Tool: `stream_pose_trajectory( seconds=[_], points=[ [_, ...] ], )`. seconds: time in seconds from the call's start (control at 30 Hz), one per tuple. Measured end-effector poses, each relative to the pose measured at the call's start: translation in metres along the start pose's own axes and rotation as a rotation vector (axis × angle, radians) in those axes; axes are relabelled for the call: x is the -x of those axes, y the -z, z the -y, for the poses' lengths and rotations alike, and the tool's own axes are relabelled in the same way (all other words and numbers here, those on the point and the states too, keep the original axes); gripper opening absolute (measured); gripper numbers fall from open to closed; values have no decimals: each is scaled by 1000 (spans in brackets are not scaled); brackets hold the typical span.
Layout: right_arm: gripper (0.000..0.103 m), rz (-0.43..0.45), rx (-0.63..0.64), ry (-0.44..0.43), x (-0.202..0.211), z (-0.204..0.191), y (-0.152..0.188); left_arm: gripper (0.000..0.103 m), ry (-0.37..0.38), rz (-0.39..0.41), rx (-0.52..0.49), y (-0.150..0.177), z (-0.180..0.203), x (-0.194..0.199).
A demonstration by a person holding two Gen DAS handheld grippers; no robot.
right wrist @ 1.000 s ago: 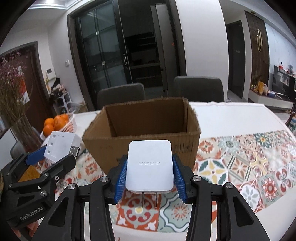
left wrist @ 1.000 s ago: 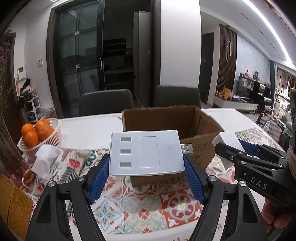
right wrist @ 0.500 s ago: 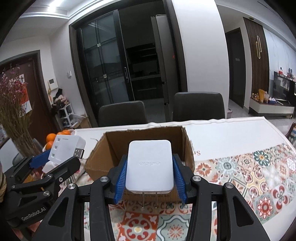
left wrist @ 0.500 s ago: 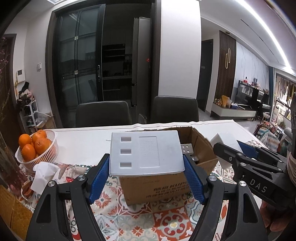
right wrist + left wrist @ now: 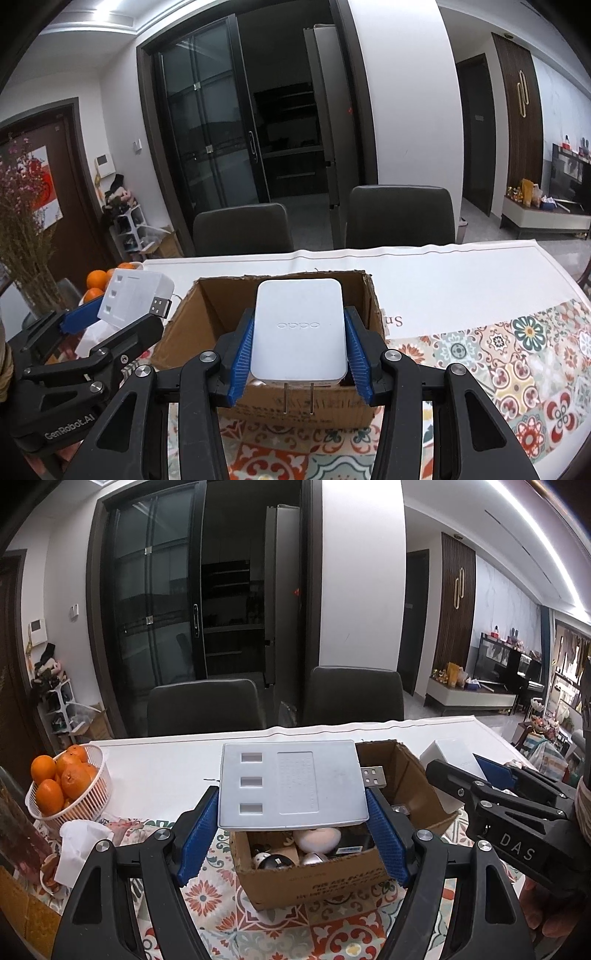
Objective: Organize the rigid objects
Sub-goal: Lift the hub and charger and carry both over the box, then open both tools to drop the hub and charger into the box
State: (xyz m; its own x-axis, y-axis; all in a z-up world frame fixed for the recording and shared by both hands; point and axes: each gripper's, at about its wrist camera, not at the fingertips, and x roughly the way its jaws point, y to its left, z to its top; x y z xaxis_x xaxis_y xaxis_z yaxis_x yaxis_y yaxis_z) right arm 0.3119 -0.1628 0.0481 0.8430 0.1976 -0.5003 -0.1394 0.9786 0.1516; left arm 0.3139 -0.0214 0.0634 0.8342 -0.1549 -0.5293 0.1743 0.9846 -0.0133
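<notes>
I am gripping the USB hub (image 5: 291, 784) in my left gripper (image 5: 291, 827) and the OPPO charger (image 5: 299, 328) in my right gripper (image 5: 299, 354), both hovering mid-frame over the cardboard box (image 5: 317, 878). Releasing together is risking a collision or a bounce off the rim.

The room is lit evenly by indoor light. In the left wrist view a long ceiling light strip (image 5: 532, 542) is seen at the upper right, and it is overexposed to plain white. The dark glass doors (image 5: 155, 627) give only weak reflections. The white part of the worktop (image 5: 443, 273) is bright but not blown out. Soft shadows are cast under the cardboard box (image 5: 295, 410). Straight lines are bent strongly toward the edges, and the corners are cut off by black vignetting. Both pictures are sharp, with no motion blur noticed.
</notes>
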Motion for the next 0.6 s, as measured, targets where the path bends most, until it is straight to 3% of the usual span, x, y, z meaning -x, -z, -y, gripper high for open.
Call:
stream_pose_trajectory(
  seconds=[0.6],
  points=[
    [47, -99, 19, -13, -61, 5, -4, 76, 7, -137, 33, 4, -9, -61]
  ],
)
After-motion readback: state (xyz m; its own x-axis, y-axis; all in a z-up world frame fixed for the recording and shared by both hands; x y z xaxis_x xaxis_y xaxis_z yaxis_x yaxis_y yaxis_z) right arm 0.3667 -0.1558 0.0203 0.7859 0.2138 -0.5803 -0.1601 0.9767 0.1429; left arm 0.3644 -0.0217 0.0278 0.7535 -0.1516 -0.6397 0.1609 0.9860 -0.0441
